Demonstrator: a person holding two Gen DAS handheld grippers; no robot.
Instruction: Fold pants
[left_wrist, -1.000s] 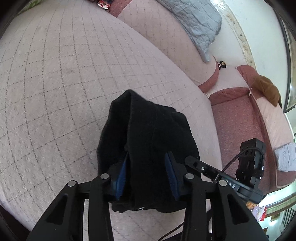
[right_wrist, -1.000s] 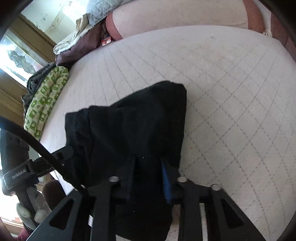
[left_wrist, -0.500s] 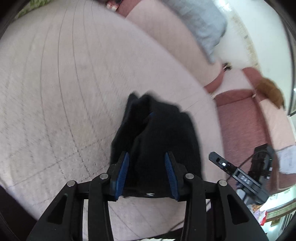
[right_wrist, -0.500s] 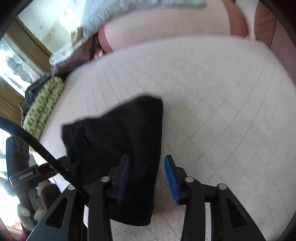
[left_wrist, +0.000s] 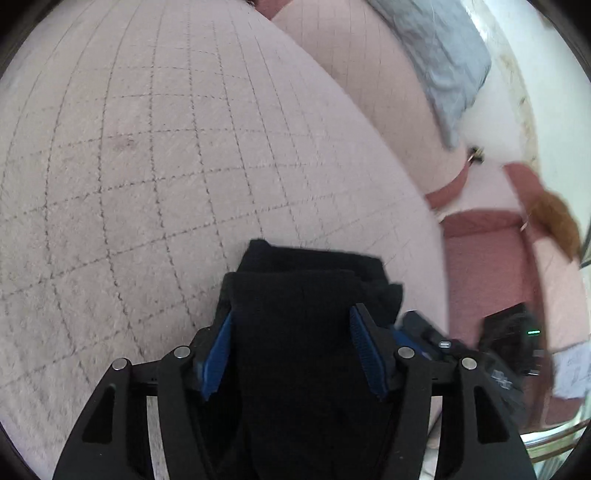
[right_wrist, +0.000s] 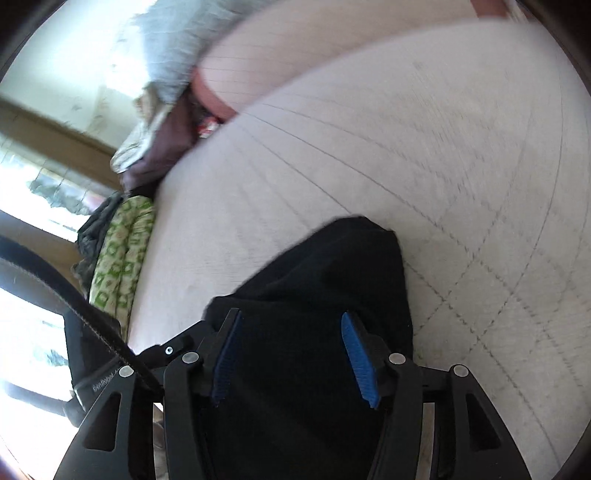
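The black pants lie folded into a small bundle near the front edge of the quilted pink bed cover. My left gripper is open, its blue pads straddling the bundle. In the right wrist view the same pants lie under my right gripper, which is open with its blue pads wide apart over the cloth. I cannot tell whether the pads touch the cloth. The right gripper's body shows at the right in the left wrist view.
A grey quilt lies on a pink cushion at the back. A red-pink sofa seat with a brown cloth is to the right. A green-patterned roll and dark clothes lie at the bed's left edge, by a window.
Both grippers have opened wider and let go of the pants. The bundle is now more compact, and both grippers have moved in low over it.
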